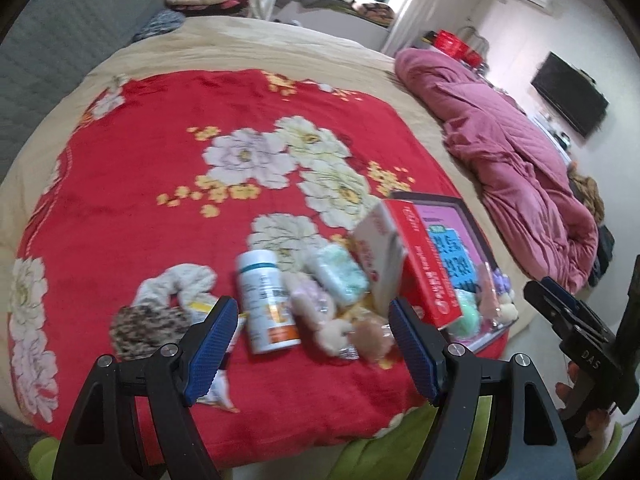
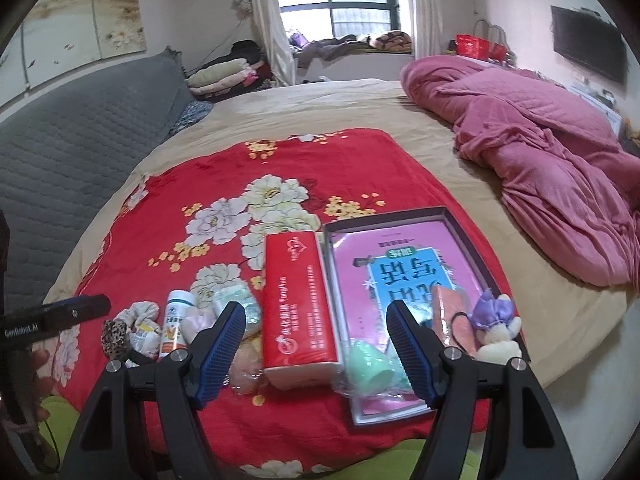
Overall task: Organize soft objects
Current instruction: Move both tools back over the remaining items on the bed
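Hovering wide and empty, your left gripper [image 1: 310, 344] sits nearest the pale pink plush toy [image 1: 320, 312], lying just ahead between its jaws. Your right gripper [image 2: 316, 348], equally wide and empty, fronts the red rectangular tissue pack [image 2: 298, 304], lengthwise away from you.

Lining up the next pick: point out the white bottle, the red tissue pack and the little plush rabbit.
white bottle [image 1: 266, 300], left wrist view, on its label.
red tissue pack [image 2: 298, 300], right wrist view, on its red top face.
plush rabbit [image 2: 498, 338], right wrist view, on its cream body.

Ahead of the grippers a wide bed [image 2: 360, 104] runs to a bright window [image 2: 344, 0] with pale curtains. A grey quilted headboard [image 2: 80, 128] lies left; a dark television [image 2: 588, 44] hangs right.
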